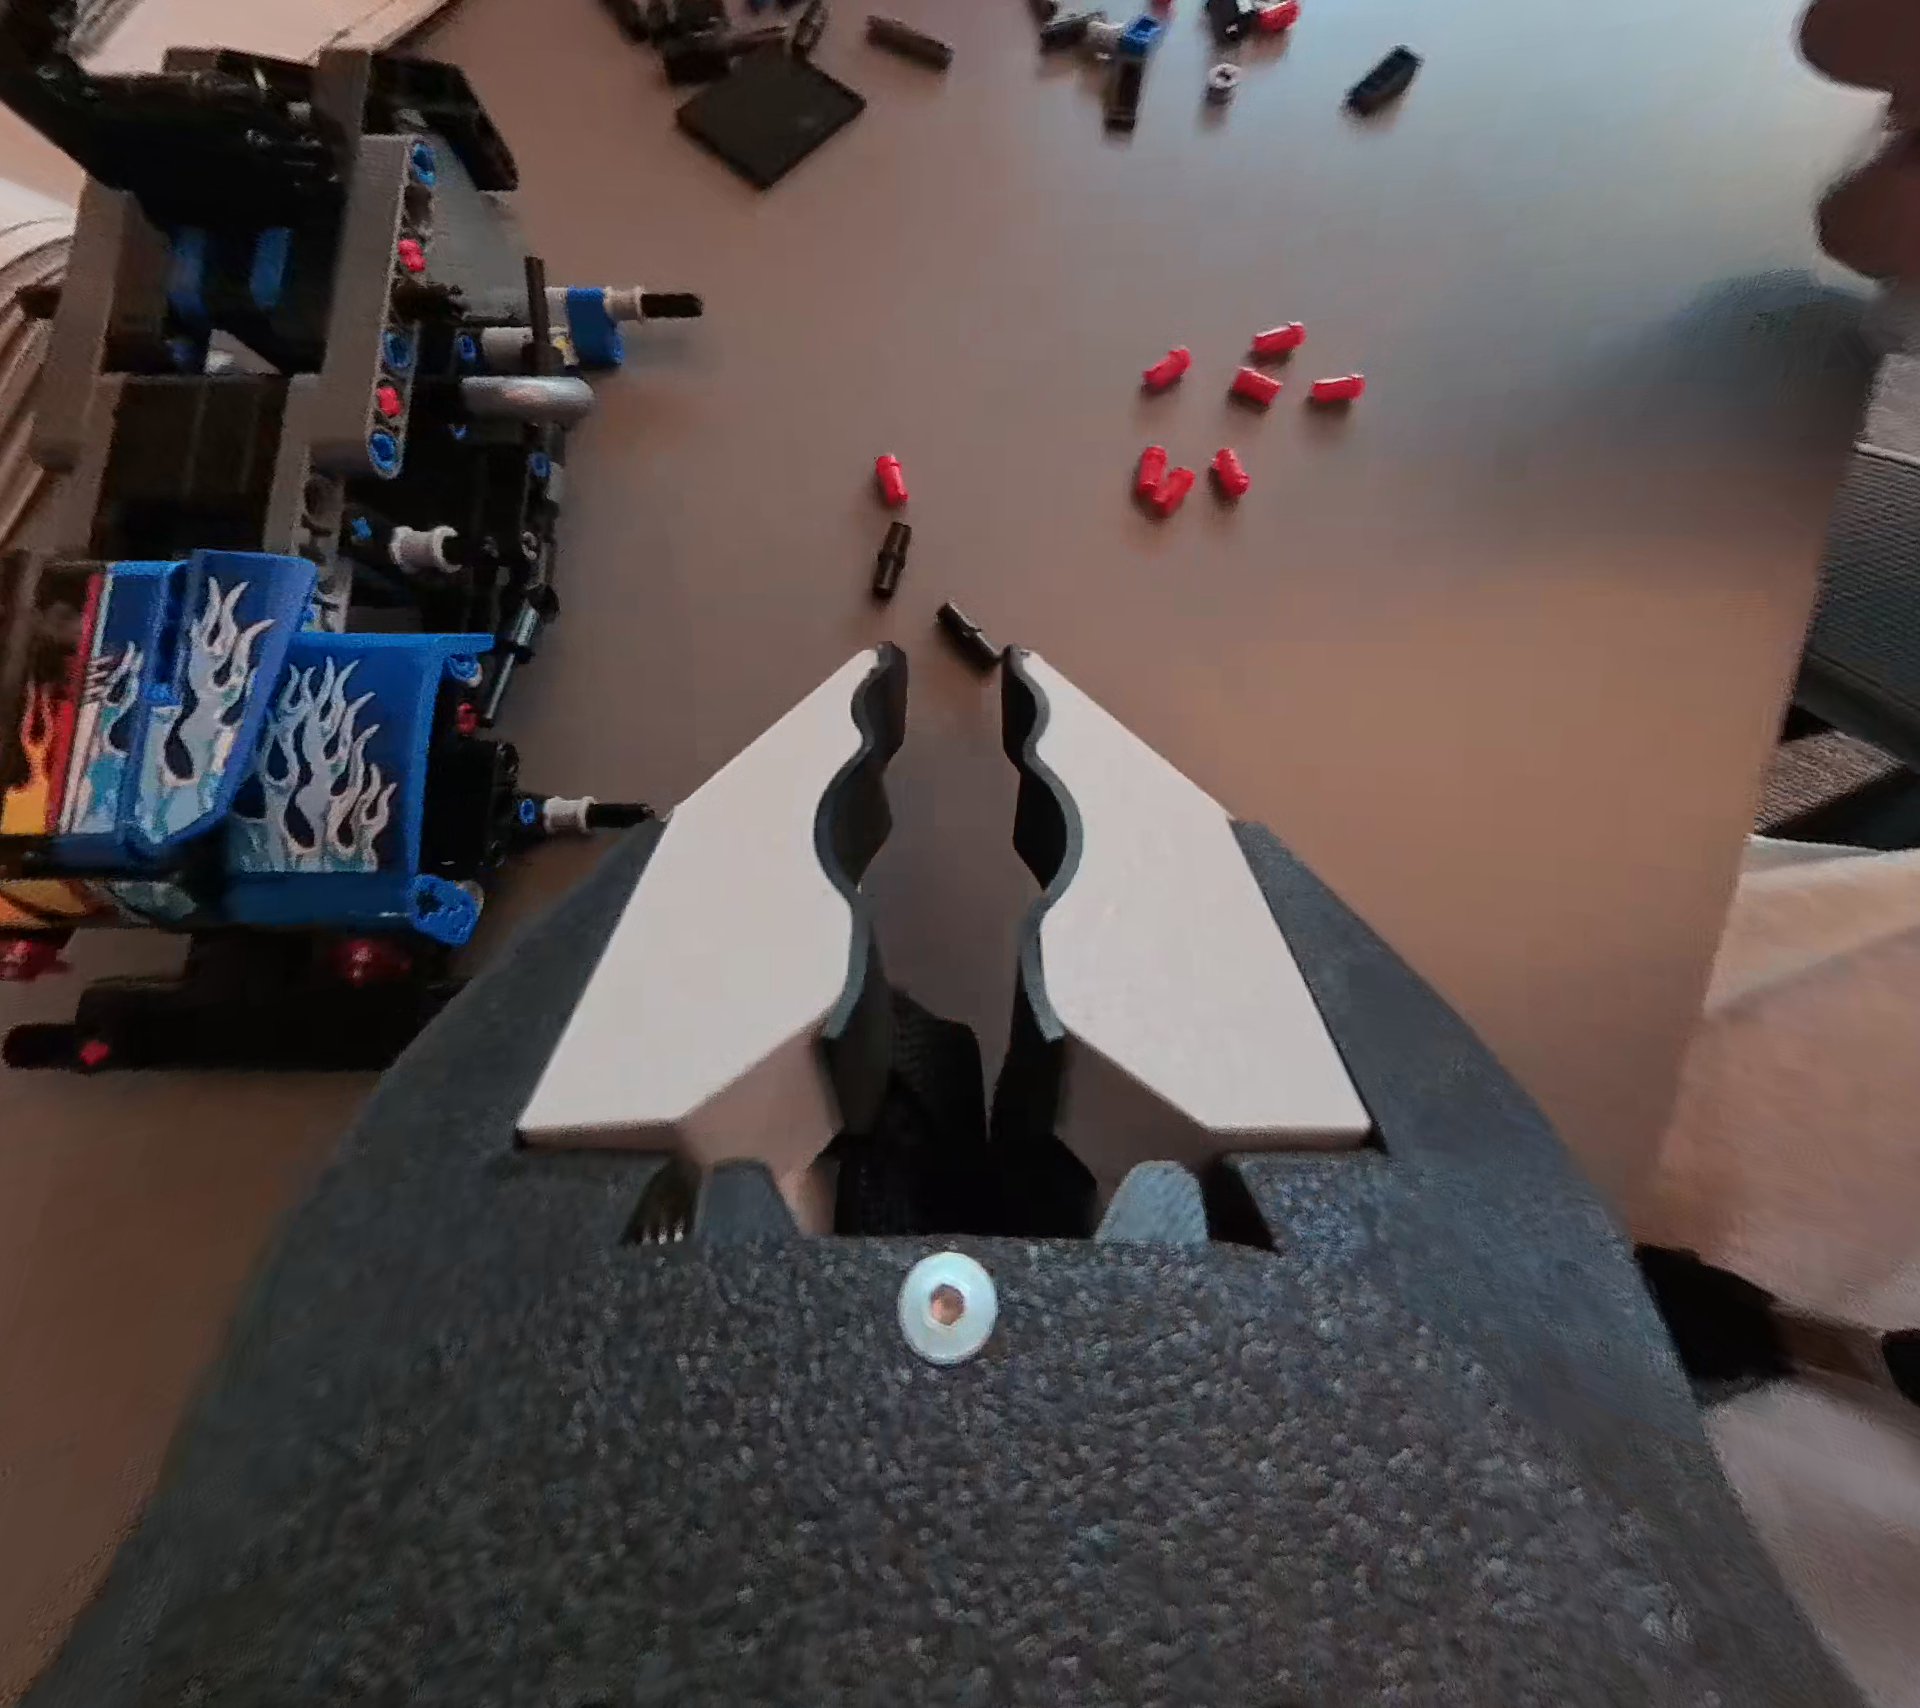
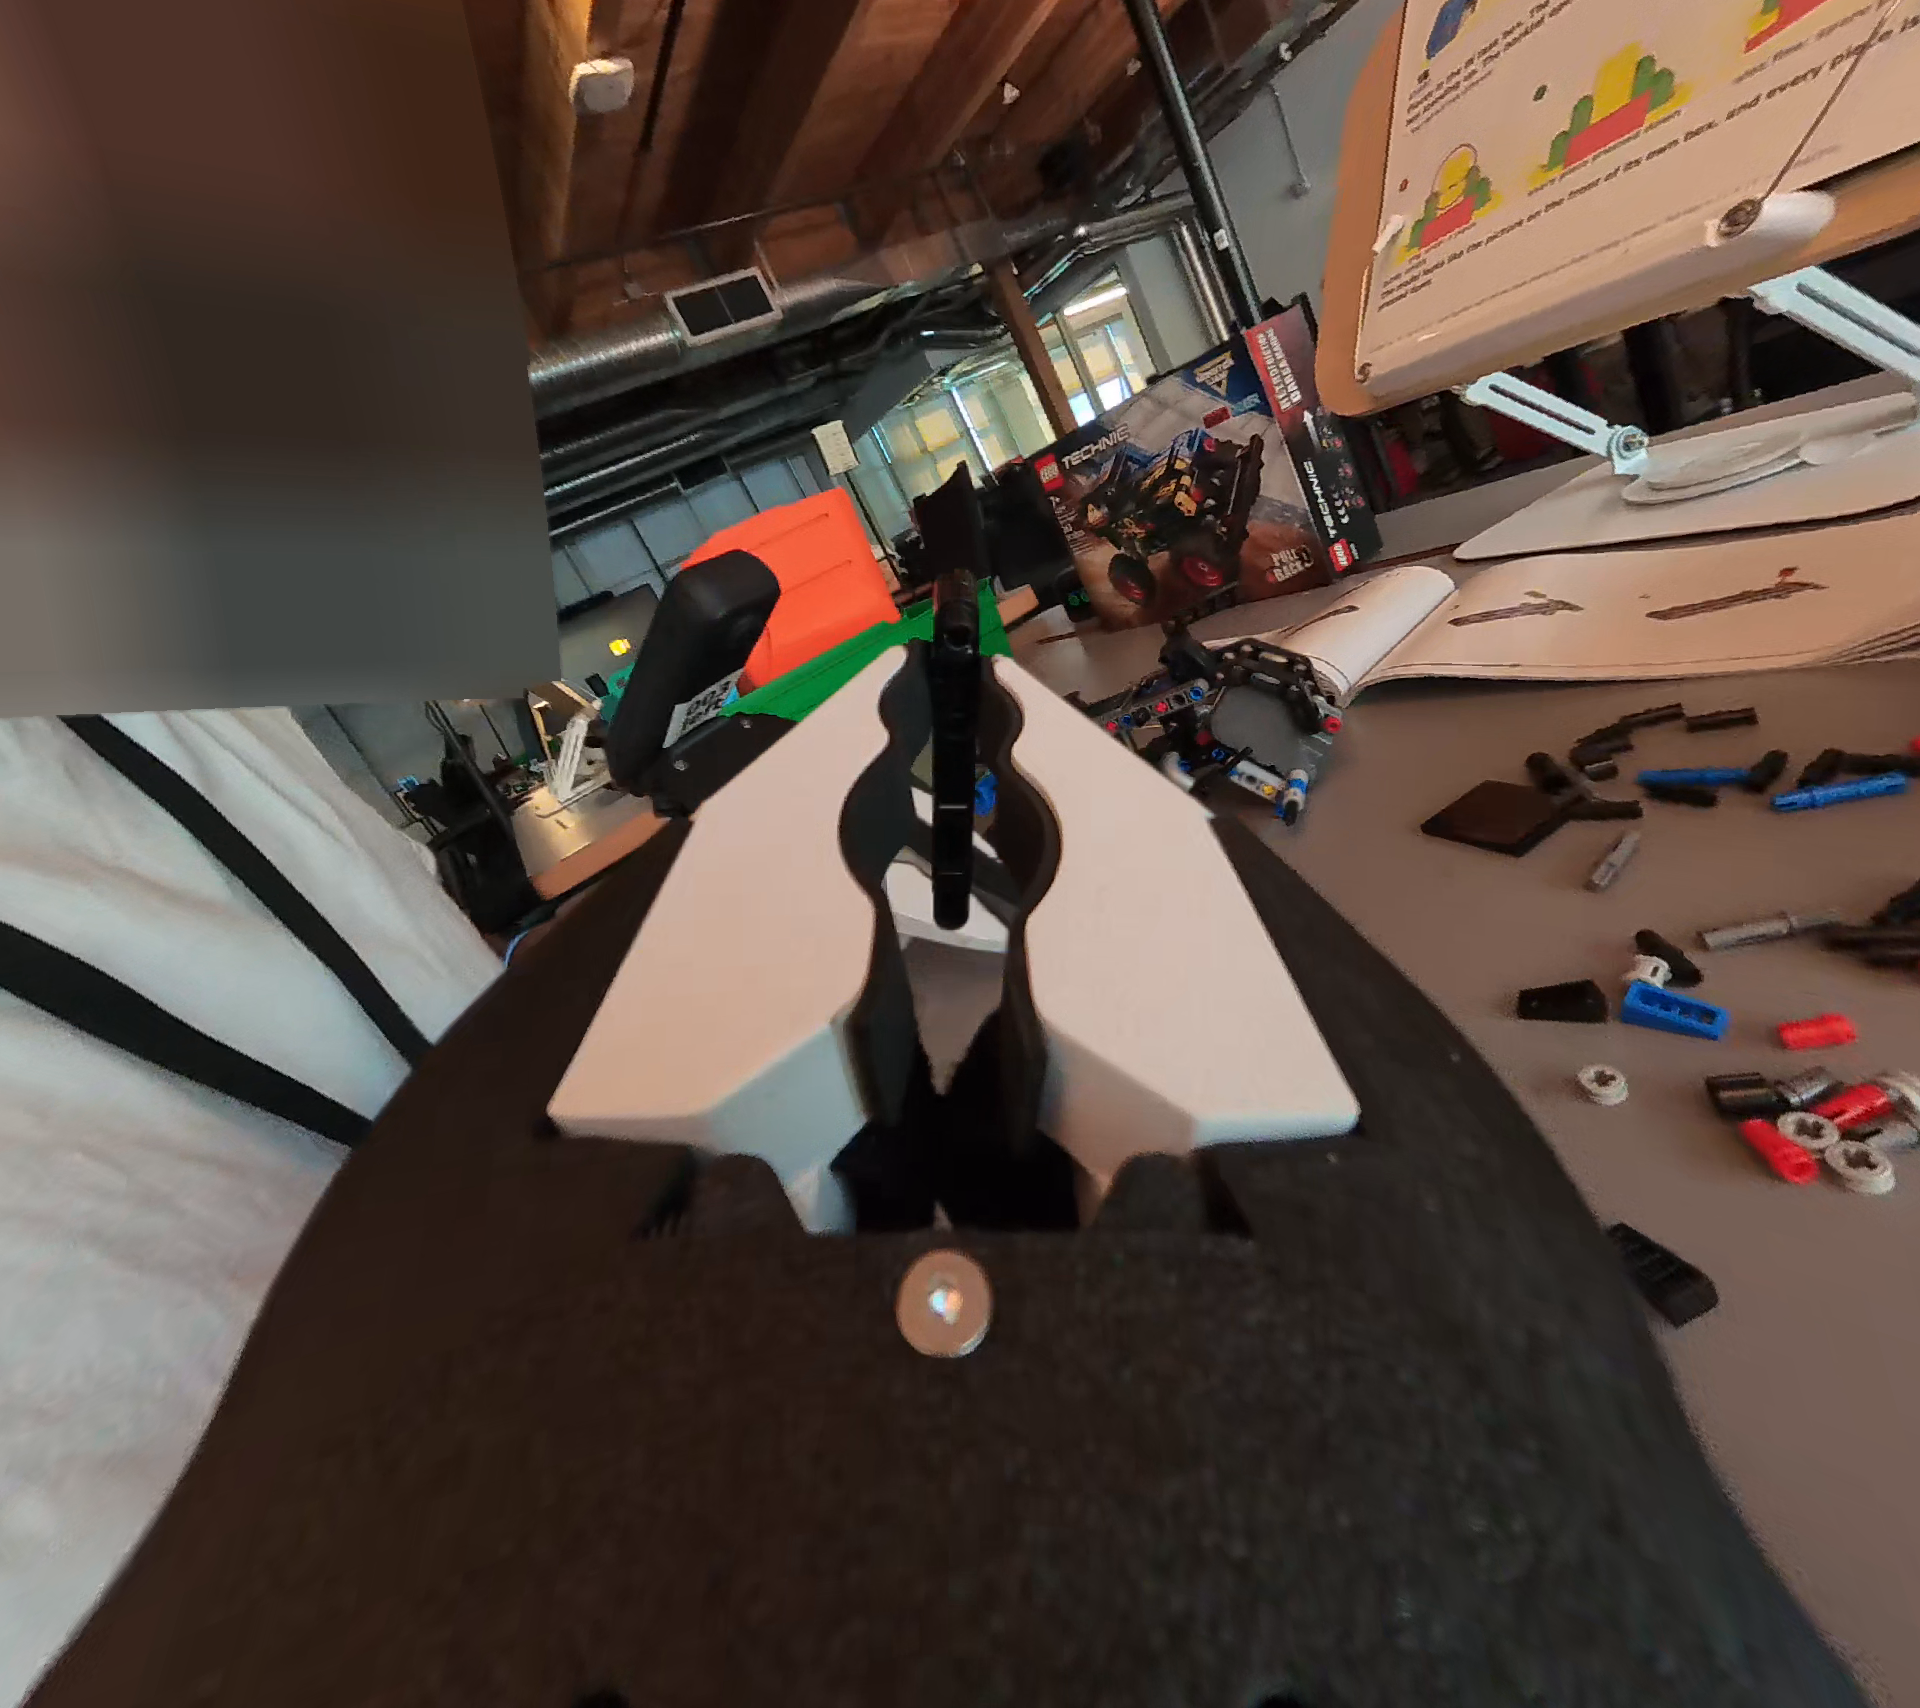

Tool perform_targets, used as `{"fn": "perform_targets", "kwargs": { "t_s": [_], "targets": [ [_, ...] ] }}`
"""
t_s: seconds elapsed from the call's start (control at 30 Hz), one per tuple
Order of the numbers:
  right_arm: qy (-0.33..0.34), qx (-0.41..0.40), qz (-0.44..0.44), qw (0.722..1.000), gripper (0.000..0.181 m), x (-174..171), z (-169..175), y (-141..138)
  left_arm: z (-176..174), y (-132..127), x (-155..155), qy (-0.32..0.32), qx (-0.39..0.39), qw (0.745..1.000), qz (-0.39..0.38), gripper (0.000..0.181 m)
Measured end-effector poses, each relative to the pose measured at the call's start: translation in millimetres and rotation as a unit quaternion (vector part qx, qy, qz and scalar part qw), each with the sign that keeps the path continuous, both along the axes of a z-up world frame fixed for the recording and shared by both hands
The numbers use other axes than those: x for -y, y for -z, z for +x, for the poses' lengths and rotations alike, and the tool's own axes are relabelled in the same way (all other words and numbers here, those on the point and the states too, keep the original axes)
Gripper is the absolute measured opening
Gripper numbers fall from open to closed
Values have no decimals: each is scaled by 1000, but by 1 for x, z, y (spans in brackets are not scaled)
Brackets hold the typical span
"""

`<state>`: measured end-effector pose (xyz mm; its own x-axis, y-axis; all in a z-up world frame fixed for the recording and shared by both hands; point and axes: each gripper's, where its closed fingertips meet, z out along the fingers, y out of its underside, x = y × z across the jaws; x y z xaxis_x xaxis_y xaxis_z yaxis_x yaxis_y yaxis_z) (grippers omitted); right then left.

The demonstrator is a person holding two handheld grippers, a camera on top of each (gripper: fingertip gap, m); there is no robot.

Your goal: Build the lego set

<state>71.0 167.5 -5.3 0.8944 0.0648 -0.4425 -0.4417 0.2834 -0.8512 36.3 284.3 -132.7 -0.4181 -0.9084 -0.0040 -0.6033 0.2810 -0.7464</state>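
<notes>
- Hovering over the bench, the left tool (image 1: 951, 656) was parted and empty; a black pin (image 1: 967, 633) lay just ahead of its tips, long axis slanted.
- Right tool (image 2: 954, 671) clenched a black beam (image 2: 954, 754) upright, well apart.

From my feed I count two tongs, one per wrist cam. On the bench: eight loose red pins in the near group (image 1: 1231, 411), counting the stray one (image 1: 890, 479), two black pins (image 1: 891, 559) by it, one flat black square plate (image 1: 771, 112), one half-built truck (image 1: 291, 515), one set box (image 2: 1195, 505). The far pile is too blurry to count.
</notes>
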Motion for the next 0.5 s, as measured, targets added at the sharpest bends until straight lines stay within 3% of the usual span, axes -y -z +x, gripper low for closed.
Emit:
{"fn": "perform_targets", "kwargs": {
  "t_s": [0.2,0.3,0.4,0.5],
  "targets": [
    [-27,-9,13,1000,7,2,-5,1,3,10,9,-26,-25,999,4,20],
    [-40,-7,13,999,7,-1,-12,2,4,13,9,-33,-22,999,19,5],
    [-44,-4,6,999,7,-5,-15,5,6,13,3,-37,-20,999,33,4],
    [-46,-7,6,999,7,-6,-15,5,-1,5,-3,8,-22,998,51,3]
  ]
}}
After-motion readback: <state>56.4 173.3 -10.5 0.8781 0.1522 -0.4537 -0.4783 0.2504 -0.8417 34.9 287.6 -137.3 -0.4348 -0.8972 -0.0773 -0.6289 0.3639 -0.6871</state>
